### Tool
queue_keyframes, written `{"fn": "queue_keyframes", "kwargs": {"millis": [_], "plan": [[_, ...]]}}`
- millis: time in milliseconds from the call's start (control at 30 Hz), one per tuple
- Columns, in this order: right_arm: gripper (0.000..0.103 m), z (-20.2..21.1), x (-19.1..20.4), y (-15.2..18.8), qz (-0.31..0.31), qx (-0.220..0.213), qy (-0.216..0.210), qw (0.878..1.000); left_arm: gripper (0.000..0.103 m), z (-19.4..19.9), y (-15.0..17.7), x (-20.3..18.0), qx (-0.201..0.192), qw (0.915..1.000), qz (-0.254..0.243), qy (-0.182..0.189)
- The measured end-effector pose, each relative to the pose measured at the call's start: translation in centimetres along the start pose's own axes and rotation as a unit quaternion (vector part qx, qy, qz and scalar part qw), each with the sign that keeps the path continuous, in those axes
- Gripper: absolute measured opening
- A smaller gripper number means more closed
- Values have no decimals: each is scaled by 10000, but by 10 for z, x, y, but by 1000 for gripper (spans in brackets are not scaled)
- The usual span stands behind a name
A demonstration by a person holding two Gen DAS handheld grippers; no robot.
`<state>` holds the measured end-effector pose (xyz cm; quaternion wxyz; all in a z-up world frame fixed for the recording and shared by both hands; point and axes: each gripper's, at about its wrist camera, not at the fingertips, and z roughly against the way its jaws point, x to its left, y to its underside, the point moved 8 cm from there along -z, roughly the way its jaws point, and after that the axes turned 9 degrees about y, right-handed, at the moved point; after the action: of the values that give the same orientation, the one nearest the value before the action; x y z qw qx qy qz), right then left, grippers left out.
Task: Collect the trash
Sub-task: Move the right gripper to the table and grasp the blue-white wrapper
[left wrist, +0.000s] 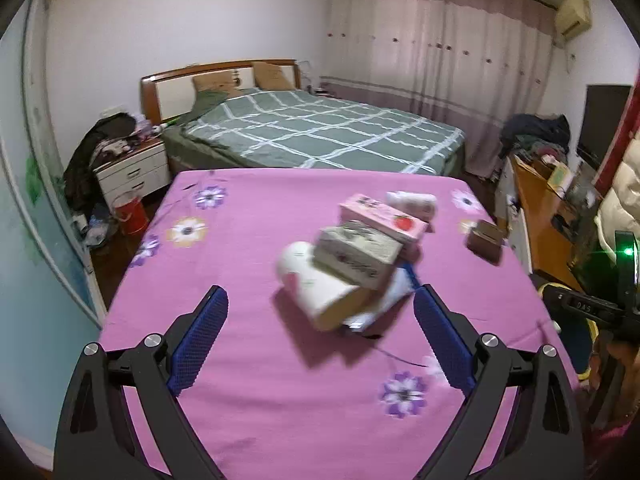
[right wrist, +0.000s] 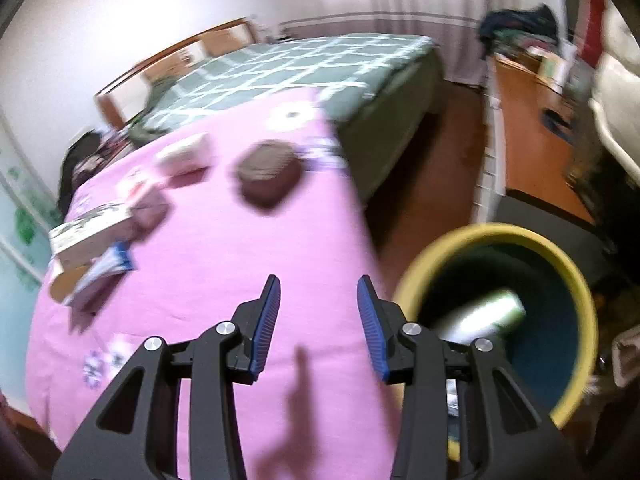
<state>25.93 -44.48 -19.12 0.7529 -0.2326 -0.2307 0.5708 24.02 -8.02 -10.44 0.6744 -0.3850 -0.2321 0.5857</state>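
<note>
A pile of trash lies on the pink flowered tablecloth (left wrist: 240, 264): a white tube-like pack (left wrist: 316, 284), a grey-green carton (left wrist: 358, 254), a pink strawberry carton (left wrist: 380, 218), a white bottle (left wrist: 412, 202) and a blue-white wrapper (left wrist: 390, 300). A brown box (left wrist: 485, 240) sits apart at the right. My left gripper (left wrist: 320, 328) is open and empty, just short of the pile. My right gripper (right wrist: 318, 320) is open and empty above the table's right edge, next to a yellow-rimmed bin (right wrist: 568, 280) that holds a white-green bottle (right wrist: 484, 314). The brown box (right wrist: 268, 178) and the cartons (right wrist: 90, 232) show blurred there.
A green checked bed (left wrist: 312, 128) stands behind the table. A nightstand (left wrist: 132, 168) with clothes and a red bucket (left wrist: 130, 212) are at the left. An orange desk (left wrist: 540, 208) with clutter runs along the right. Brown floor (right wrist: 432, 160) lies between table and desk.
</note>
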Motion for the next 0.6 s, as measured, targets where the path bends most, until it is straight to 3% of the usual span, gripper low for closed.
{"fn": "queue_keyframes", "kwargs": {"millis": [300,467,600], "plan": [[39,-9,161,4,844,185,-889,9923,93,16,-1,57,-221,9989,189,-372],[39,-15,206,6,760,396,-1048,9908,93,23,5,74,-259,9987,277,-349],[39,-27,214,3,635,533,-745,9938,93,24,13,85,-226,9987,373,-270]]}}
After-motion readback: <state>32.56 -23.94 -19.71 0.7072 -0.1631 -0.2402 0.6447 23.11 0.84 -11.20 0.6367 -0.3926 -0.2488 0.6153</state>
